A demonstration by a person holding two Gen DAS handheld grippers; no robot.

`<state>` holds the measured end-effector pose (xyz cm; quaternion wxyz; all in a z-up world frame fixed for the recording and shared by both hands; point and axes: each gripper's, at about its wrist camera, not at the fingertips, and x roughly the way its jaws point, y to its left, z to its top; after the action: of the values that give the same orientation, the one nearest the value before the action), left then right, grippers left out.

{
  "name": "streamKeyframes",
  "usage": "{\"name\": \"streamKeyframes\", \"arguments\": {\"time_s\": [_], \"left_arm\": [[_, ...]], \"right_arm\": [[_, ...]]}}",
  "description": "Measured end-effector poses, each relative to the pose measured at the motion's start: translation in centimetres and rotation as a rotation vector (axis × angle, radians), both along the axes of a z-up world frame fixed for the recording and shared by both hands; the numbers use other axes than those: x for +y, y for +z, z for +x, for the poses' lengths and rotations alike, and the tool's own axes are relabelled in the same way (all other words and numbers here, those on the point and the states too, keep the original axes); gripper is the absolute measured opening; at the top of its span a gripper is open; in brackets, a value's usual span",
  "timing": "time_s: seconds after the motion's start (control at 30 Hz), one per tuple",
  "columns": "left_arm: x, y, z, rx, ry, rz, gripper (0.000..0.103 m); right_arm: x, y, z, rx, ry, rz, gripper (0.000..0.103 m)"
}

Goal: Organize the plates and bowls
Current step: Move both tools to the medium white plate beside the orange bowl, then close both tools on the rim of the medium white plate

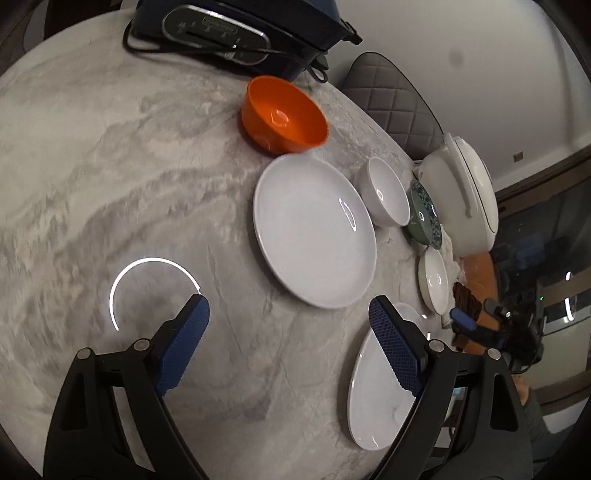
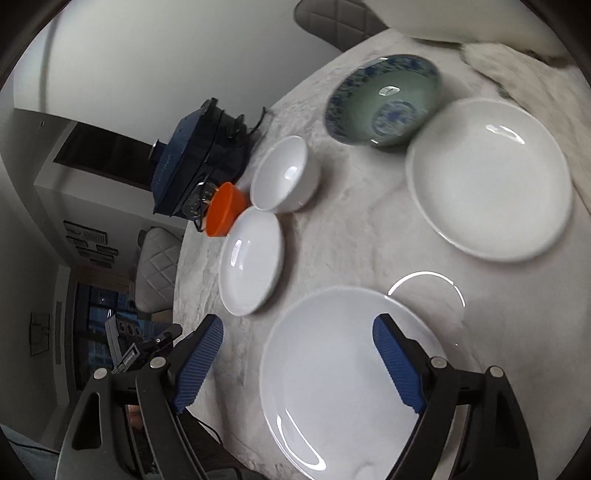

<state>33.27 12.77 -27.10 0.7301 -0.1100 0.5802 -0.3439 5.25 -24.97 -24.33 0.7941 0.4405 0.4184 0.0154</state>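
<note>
You had the marble desk (image 1: 110,166) spread with crockery. Nearest was the big white plate (image 2: 332,387), right under your right hand-held gripper (image 2: 299,365), jaws released and empty, straddling its near rim. Your left hand-held gripper (image 1: 288,347), also released, hung over bare desk, the second white plate (image 1: 314,229) ahead and right. Orange bowl (image 1: 284,114) beyond.

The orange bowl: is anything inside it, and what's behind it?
The orange bowl looks empty, only a light glint inside. Behind it sits a dark blue appliance with its cord. The table beneath the bowl is hidden.
</note>
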Motion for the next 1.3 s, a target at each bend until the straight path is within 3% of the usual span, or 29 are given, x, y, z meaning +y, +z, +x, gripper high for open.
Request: {"name": "streamKeyframes", "arguments": {"time_s": [0.13, 0.27, 0.5, 0.53, 0.57, 0.67, 0.83, 0.97, 1.0, 1.03, 1.1, 1.23, 1.3], "left_arm": [[-2.5, 0.4, 4.7, -0.034, -0.058, 0.052, 0.088], [-4.8, -1.3, 7.7, 0.001, -0.129, 0.106, 0.087], [-7.1, -4.1, 8.5, 0.036, -0.195, 0.128, 0.086], [-7.3, -4.4, 8.5, 0.037, -0.201, 0.126, 0.078], [-7.5, -4.6, 8.4, 0.035, -0.212, 0.128, 0.064], [-8.3, -5.2, 8.6, 0.037, -0.238, 0.155, 0.046], [-9.4, -6.0, 9.1, 0.052, -0.246, 0.192, 0.045], [-9.5, -6.2, 9.1, 0.058, -0.241, 0.201, 0.043], [-9.6, -6.1, 9.1, 0.058, -0.244, 0.2, 0.04], [-9.7, -6.2, 9.1, 0.058, -0.246, 0.205, 0.029], [-10.0, -6.3, 9.1, 0.061, -0.249, 0.21, 0.025], [-9.7, -6.6, 9.4, 0.06, -0.227, 0.235, 0.007], [-9.6, -6.6, 9.5, 0.058, -0.223, 0.228, 0.007]], "right_arm": [[0.9, 1.2, 8.1, 0.013, 0.12, -0.052, 0.086], [2.3, -0.8, 13.1, 0.036, 0.182, -0.042, 0.083], [2.6, -5.5, 14.9, 0.091, 0.171, 0.057, 0.076], [2.7, -5.9, 15.1, 0.097, 0.179, 0.061, 0.073], [2.8, -6.3, 15.2, 0.104, 0.186, 0.067, 0.072], [2.8, -7.2, 15.9, 0.111, 0.191, 0.089, 0.067], [2.4, -7.8, 16.9, 0.122, 0.18, 0.103, 0.064], [2.8, -8.2, 17.2, 0.14, 0.209, 0.109, 0.054], [2.9, -8.4, 17.2, 0.141, 0.208, 0.113, 0.05], [2.9, -8.5, 17.2, 0.145, 0.207, 0.115, 0.043], [2.9, -8.8, 17.2, 0.161, 0.2, 0.111, 0.034], [2.6, -9.4, 16.9, 0.194, 0.177, 0.104, 0.011], [2.5, -9.4, 16.7, 0.198, 0.178, 0.104, 0.01]]}}
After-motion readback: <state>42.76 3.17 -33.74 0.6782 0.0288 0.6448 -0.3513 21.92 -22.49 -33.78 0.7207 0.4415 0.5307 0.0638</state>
